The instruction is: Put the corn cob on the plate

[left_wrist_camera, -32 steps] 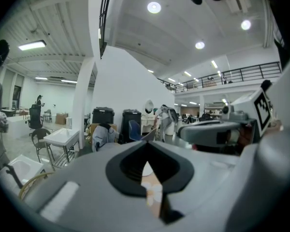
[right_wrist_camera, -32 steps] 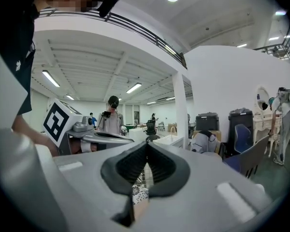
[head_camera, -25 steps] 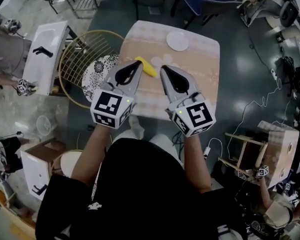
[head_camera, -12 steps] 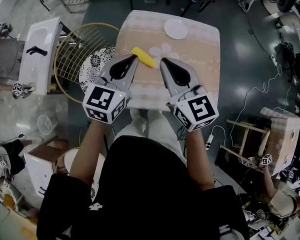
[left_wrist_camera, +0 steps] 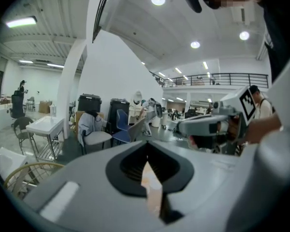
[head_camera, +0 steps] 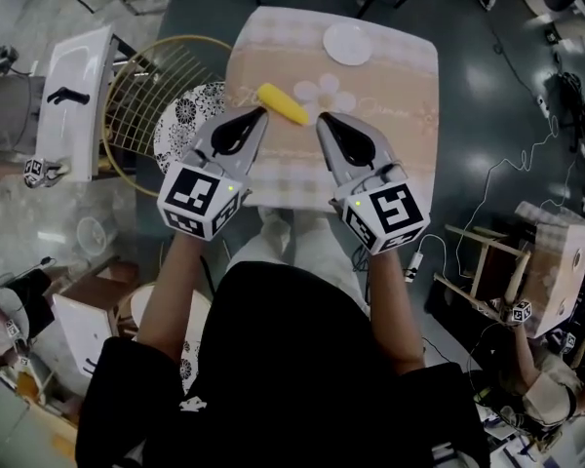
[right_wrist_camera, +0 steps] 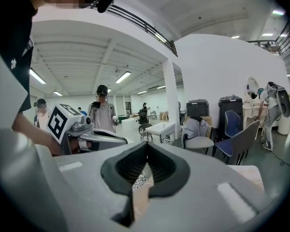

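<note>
Above table (head_camera: pixel 395 149), left gripper (head_camera: pixel 258 114), right gripper (head_camera: pixel 324 121) lower.

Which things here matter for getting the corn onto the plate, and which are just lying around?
For the job: corn cob, white plate, table, left gripper, right gripper (both shut, empty).
Just lying about: gold wire frame, white side table.

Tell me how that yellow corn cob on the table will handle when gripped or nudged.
The corn cob looks long and rounded, so a sideways nudge would probably roll it across the table. It lies straight, so it is likely stiff, not floppy. Its smooth-looking surface might slip unless gripped across its middle.
</note>
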`<state>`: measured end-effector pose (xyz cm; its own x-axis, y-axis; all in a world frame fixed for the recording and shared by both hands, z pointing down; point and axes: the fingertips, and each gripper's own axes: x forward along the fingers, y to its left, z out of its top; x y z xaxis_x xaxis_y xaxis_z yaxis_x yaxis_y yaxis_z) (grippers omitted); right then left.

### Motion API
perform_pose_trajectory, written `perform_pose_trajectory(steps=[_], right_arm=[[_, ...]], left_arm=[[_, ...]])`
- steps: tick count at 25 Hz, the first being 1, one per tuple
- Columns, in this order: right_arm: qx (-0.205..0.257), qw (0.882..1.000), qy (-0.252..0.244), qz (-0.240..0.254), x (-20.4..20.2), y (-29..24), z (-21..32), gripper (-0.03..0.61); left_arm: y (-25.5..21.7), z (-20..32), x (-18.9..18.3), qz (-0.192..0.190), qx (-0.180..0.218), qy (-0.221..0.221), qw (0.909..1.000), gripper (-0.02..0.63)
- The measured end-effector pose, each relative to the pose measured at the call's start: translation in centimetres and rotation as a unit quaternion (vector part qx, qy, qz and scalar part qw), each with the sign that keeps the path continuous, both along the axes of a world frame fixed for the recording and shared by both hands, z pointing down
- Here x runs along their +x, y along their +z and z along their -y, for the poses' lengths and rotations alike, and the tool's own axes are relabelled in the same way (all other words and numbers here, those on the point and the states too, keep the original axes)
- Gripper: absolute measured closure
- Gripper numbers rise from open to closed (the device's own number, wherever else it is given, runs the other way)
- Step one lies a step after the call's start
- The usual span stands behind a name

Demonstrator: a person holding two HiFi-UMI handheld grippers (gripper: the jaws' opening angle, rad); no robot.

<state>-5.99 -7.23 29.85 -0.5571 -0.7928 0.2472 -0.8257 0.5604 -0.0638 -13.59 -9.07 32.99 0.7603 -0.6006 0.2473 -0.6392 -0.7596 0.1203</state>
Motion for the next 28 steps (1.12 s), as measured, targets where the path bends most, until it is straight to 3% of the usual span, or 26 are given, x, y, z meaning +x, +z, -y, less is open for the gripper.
perform_pose_trajectory(steps=[4,13,20,25,28], right_arm=[[-0.021,1.0,-0.006,-0.003,0.0,2.1,1.0,0.577],[-0.069,0.998,-0.01,0.0,1.5,7.0,4.0,0.577],[-0.114,0.993,-0.019,-0.009,2.1,12.9,4.9,0.577],[-0.134,0.991,-0.023,-0.015,2.2,16.1,5.8,0.577],[-0.145,0.989,-0.027,-0.02,2.2,18.0,6.2,0.575]], left_arm=[[1.4,0.8,0.5,0.003,-0.006,0.033,0.9994,0.609],[5.9,3.2,1.9,0.063,-0.015,0.075,0.9951,0.609],[12.5,4.1,3.1,0.151,-0.051,0.122,0.9797,0.609],[15.0,5.3,3.4,0.176,-0.054,0.145,0.9722,0.609],[17.2,5.7,3.1,0.211,-0.061,0.153,0.9635,0.607]])
